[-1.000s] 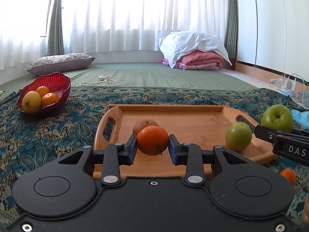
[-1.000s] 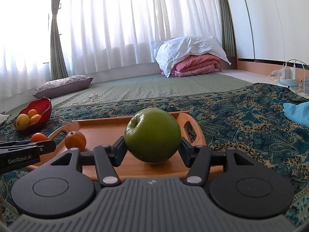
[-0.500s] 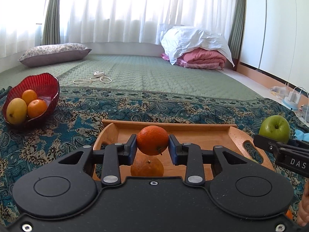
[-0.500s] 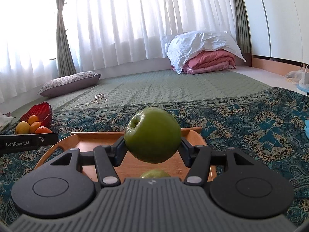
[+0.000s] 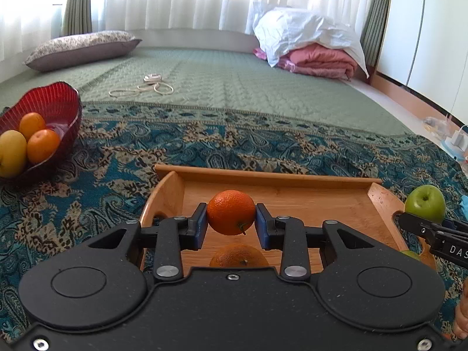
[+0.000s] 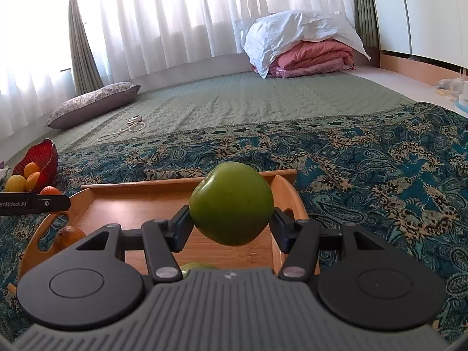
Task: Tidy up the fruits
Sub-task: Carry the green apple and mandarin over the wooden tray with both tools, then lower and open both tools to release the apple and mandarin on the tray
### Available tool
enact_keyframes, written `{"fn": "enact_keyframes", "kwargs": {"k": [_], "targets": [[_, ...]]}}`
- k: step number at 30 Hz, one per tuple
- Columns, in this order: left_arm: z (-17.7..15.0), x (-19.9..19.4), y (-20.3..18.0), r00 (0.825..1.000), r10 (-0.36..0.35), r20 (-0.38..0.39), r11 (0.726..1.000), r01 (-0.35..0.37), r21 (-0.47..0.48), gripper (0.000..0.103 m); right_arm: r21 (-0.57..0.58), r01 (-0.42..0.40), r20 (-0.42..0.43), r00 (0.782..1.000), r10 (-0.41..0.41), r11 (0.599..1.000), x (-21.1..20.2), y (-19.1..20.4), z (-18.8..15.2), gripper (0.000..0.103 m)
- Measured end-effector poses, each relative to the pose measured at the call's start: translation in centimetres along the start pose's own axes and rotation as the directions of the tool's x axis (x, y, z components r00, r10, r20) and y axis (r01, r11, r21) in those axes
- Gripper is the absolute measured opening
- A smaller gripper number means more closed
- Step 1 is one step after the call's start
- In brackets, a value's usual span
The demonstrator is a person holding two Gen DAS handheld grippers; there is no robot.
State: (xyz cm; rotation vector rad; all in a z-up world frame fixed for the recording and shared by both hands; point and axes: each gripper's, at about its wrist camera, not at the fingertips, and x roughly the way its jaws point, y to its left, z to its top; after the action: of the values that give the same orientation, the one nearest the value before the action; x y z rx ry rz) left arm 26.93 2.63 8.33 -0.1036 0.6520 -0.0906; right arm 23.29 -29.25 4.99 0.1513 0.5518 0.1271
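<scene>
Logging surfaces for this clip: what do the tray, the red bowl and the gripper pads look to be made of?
The tray looks like bamboo or light wood, smooth with a satin finish; fine straight grain shows. The red bowl seems to be ribbed glass or clear plastic, glossy and translucent; which one is unclear. The left gripper's pads look like matte blue rubber or plastic.

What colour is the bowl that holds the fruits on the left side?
The bowl is dark red, with ribbed walls. It shows best in the left wrist view.

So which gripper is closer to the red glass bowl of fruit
Left. The left gripper, holding an orange, sits beside the red glass bowl; the right gripper is over the wooden tray's far end.
</scene>
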Motion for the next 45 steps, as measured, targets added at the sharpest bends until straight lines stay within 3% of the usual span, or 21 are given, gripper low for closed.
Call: {"fn": "enact_keyframes", "kwargs": {"k": [12, 31, 39, 41, 45], "targets": [[0.0, 3.2, 0.1, 0.997, -0.002, -0.081, 1.0, 0.0, -0.026, 0.032, 0.107, 0.003, -0.079, 0.997, 0.005, 0.994, 2.4, -1.5, -0.7, 0.055], [-0.5, 4.7, 0.2, 0.992, 0.014, -0.123, 0.999, -0.017, -0.027, 0.032, 0.158, -0.032, -0.076, 0.996, 0.045, 0.987, 2.1, -1.9, -0.2, 0.054], [-0.6, 3.0, -0.1, 0.997, 0.018, -0.079, 1.0, -0.017, 0.01, 0.065, 0.116, -0.043, -0.044, 0.998, 0.048, 0.992, 0.2, -1.2, 0.0, 0.055], [-0.7, 2.0, -0.1, 0.998, 0.016, -0.056, 1.0, -0.015, 0.014, 0.074, 0.096, -0.039, -0.031, 0.999, 0.043, 0.995, -0.5, -0.9, 0.1, 0.062], [-1.3, -0.3, -0.1, 1.0, 0.002, -0.005, 1.0, -0.001, 0.021, 0.082, 0.051, -0.035, 0.0, 0.999, 0.035, 0.998, -2.1, -0.3, 0.0, 0.07]]}}
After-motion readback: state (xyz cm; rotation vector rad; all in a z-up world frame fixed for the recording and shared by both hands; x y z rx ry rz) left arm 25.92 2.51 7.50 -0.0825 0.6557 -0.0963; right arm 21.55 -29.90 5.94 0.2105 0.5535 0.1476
